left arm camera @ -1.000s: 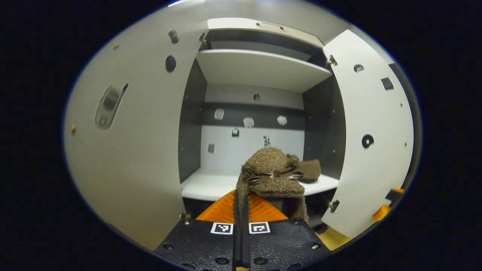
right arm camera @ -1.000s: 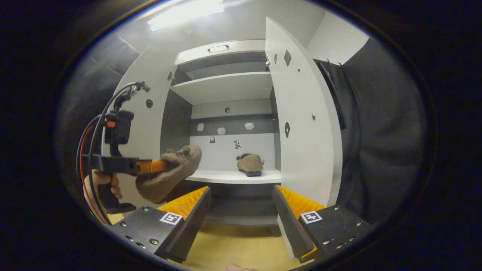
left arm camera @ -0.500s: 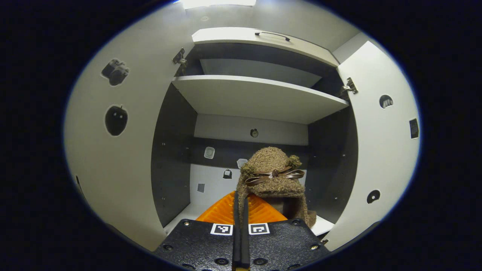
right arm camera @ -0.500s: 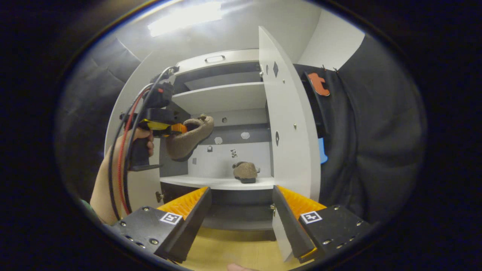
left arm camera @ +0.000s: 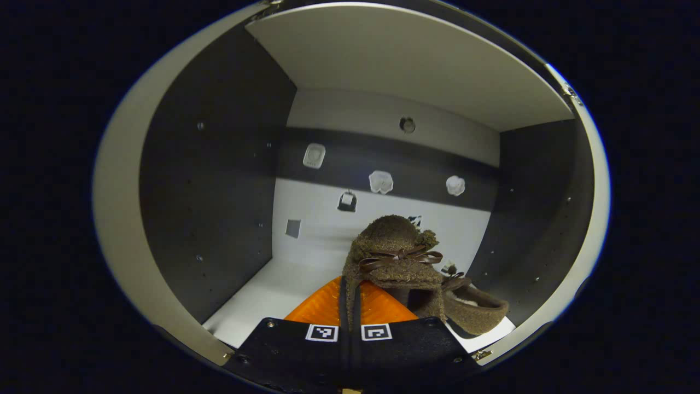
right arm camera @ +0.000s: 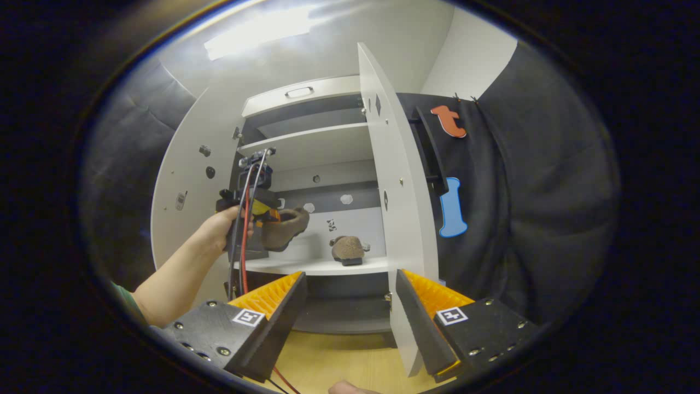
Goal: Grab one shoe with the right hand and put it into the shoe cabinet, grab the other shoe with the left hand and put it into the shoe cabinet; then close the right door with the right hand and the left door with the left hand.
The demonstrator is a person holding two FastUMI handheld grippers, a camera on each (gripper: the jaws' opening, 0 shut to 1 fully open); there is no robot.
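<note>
At bottom centre of the left gripper view, the left gripper [left arm camera: 350, 295] pinches a brown shoe [left arm camera: 398, 257]; the right gripper [right arm camera: 350, 306], low in its view, gapes wide, holding nothing.

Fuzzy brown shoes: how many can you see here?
2. One shoe hangs in the left tongs, held up inside the cabinet. The other shoe sits on the lower shelf, toward the right.

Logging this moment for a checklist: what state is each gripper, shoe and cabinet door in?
left gripper: shut on the held shoe
held shoe: aloft inside the cabinet
right gripper: open, empty
other shoe: resting on the shelf
left door: open
right door: open
</note>
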